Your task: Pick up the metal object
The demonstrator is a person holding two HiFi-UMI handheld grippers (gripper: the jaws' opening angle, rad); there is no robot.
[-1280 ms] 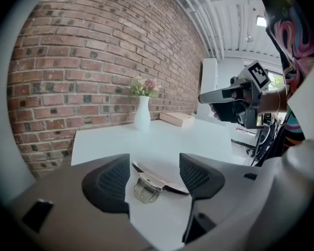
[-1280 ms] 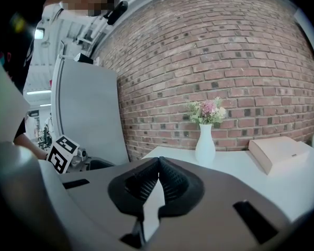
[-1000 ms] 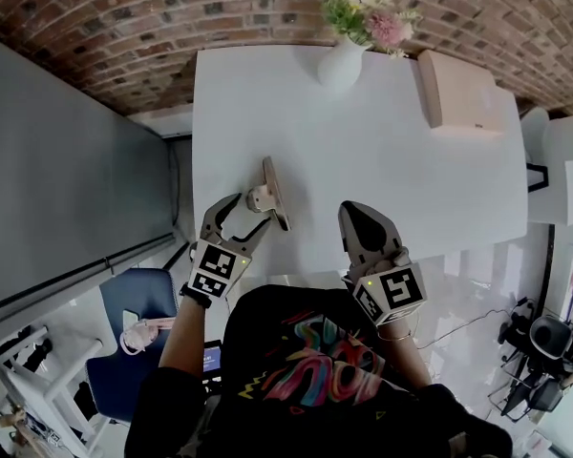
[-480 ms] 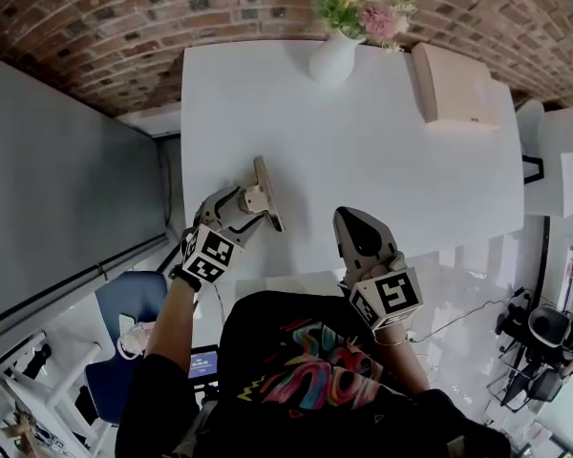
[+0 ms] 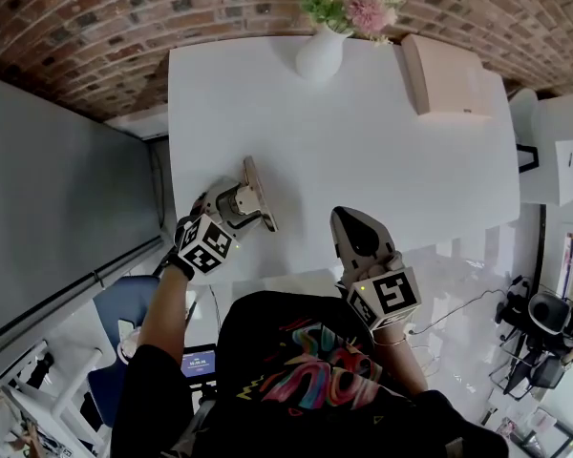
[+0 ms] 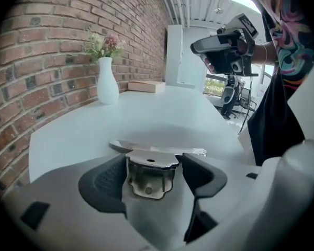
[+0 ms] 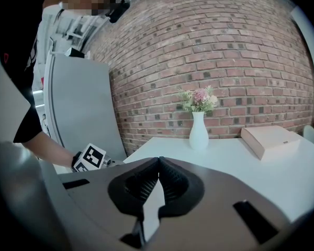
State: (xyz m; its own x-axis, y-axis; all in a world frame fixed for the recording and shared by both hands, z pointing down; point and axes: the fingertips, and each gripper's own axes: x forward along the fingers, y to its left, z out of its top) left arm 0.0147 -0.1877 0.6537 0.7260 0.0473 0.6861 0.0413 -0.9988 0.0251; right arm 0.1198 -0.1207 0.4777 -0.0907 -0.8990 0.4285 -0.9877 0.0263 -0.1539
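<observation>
The metal object, a flat plate with a short bracket under it, lies near the left front edge of the white table. My left gripper points down at it. Its jaws have just been opening and now stand open, one on each side of the bracket; I see no pad pressing on it. The plate lies across just beyond the tips. My right gripper hovers at the table's front edge, apart from the object. Its tips are shut with nothing between them.
A white vase of flowers and a pale pink box stand at the far side by the brick wall. A grey partition runs along the table's left. A blue chair stands below the left front corner.
My left gripper has dropped and rolled, coming down over the metal object so the bracket now sits between its jaws. The right gripper has stayed where it was.
</observation>
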